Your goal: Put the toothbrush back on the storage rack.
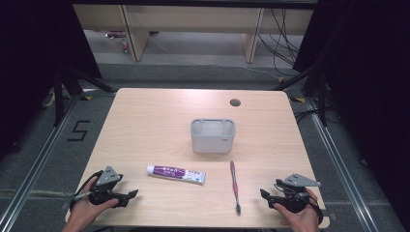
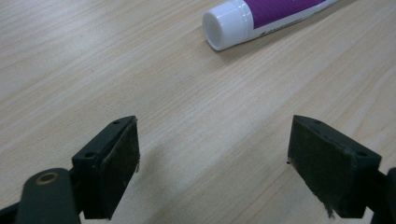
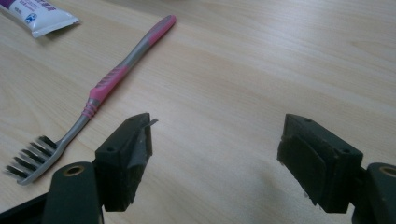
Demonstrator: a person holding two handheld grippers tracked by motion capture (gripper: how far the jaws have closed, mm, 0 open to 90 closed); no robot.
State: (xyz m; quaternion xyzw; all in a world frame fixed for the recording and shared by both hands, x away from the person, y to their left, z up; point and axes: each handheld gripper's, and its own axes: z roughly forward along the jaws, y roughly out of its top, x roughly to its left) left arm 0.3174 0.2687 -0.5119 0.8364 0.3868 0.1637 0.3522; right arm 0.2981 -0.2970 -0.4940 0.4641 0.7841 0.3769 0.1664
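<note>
While both grippers rest low at the bottom edge of the high view, the work pieces lie spread across the tabletop [image 1: 145,116] between them. The left gripper [image 1: 126,195], at lower left, has its fingers [image 2: 109,170] released and spread wide with bare wood between them; its own view places the white cap of the toothpaste tube [image 1: 176,174] at the top centre, just ahead, which suggests the tube is its likely target. The right gripper [image 1: 267,197], at lower right, likewise has its fingers [image 3: 125,158] parted and grasping nothing. In its view the pink and grey toothbrush [image 3: 98,93] runs diagonally across the upper left, bristles toward the lower left corner, near but apart from the left-hand finger. The tube and toothbrush lie flat, well apart, each on the side of the nearer gripper, probably so each hand can take one. The grey holder [image 1: 212,136] stands upright at frame centre, beyond both, its open top a plausible destination.
</note>
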